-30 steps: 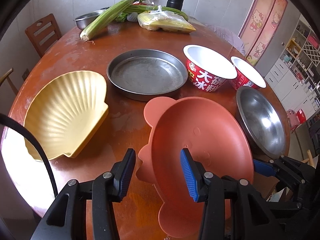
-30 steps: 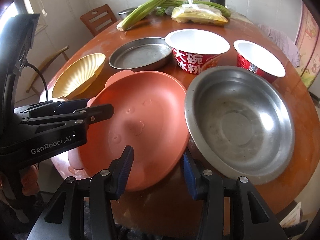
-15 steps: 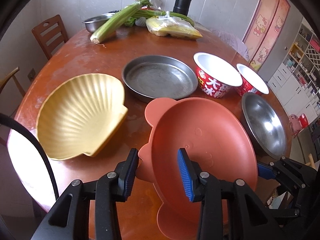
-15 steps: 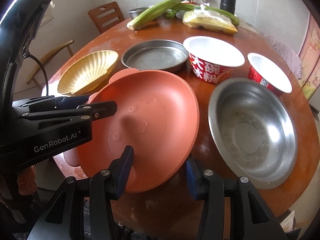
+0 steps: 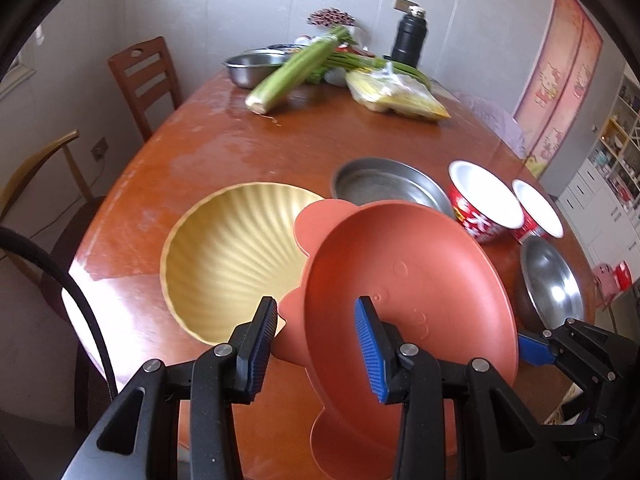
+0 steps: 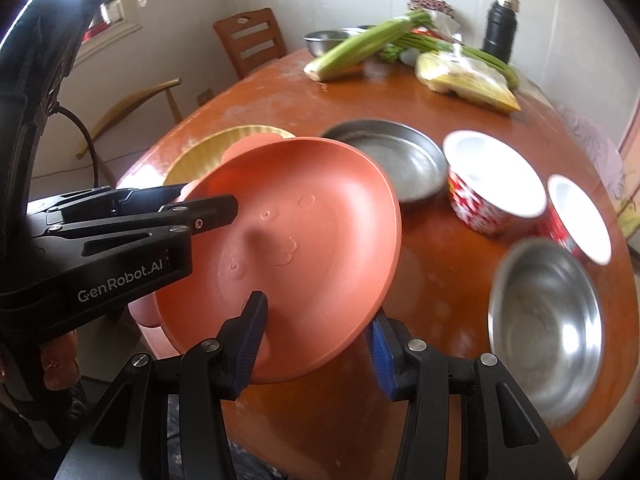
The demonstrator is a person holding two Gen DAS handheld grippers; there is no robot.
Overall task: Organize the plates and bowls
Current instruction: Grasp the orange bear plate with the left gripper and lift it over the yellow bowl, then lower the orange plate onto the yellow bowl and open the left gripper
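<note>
Two grippers are sharing one load: the left gripper [image 5: 316,344] is clamping the near-left rim of the orange plate [image 5: 404,280], and the right gripper [image 6: 316,344] is clamping the plate's near-right rim, one pad of each sitting over the dished face and the other under it. Both sets of jaws are closed onto that rim, not standing free. The orange plate is hanging clear of the table [image 5: 208,148], tilting so that its far edge with the ear-shaped tabs is riding higher and leaning toward the left. What matters for the coming move is the yellow shell plate [image 5: 228,256], which is lying on the table just beyond and to the left of the orange one; from the left wrist view the orange plate's left edge is already overlapping the shell's right side. The left gripper is sitting nearer the shell, so it is probably leading. A likely next step is levelling the orange plate and lowering it into the shell, keeping the shallow steel pan [image 5: 388,188] on the far right untouched.
</note>
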